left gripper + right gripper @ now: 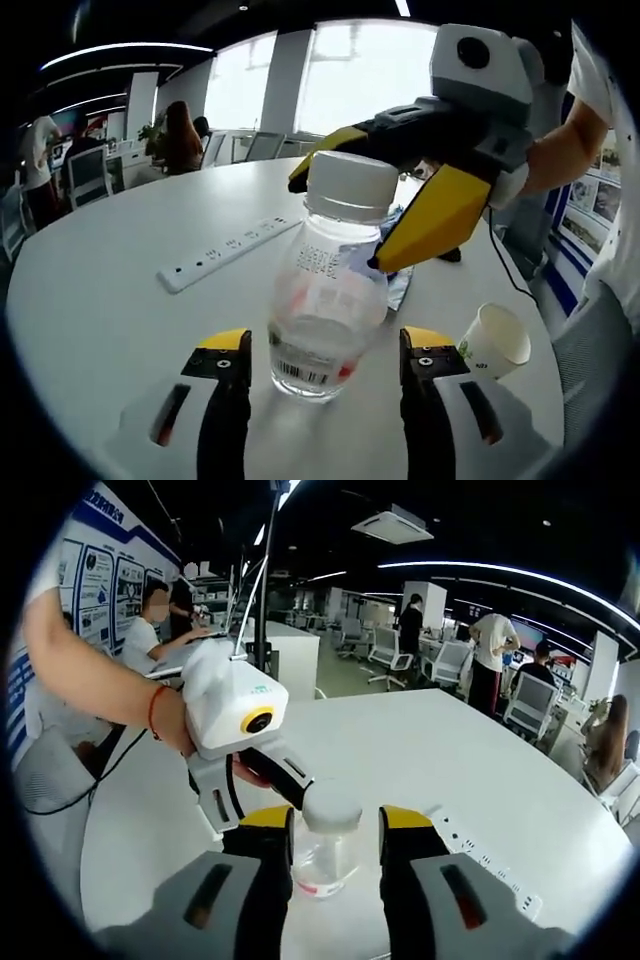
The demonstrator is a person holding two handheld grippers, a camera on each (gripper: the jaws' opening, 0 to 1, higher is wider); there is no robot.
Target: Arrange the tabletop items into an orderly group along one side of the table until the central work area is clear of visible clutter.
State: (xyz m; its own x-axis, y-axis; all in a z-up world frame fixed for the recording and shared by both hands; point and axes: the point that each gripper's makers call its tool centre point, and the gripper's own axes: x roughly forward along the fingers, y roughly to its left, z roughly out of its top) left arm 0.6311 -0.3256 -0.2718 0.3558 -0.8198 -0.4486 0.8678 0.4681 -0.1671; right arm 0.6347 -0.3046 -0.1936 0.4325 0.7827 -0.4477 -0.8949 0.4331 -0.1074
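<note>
On the bench (110,300), the bottle (330,290) is bracketed by both grippers' spread, empty fingers; it should be clamped squarely below the cap (352,185).

Bright daylight comes in through the big windows (330,80) far past the left gripper's fingers (225,400) and washes them out to white. Long ceiling lights (520,575) glow above a dark ceiling. The white table (110,310) shines softly, with faint shadows under the bottle (325,290) between the fingers. Near things look sharp. Straight lines bend near the edges, and far people look small and fuzzy.
</note>
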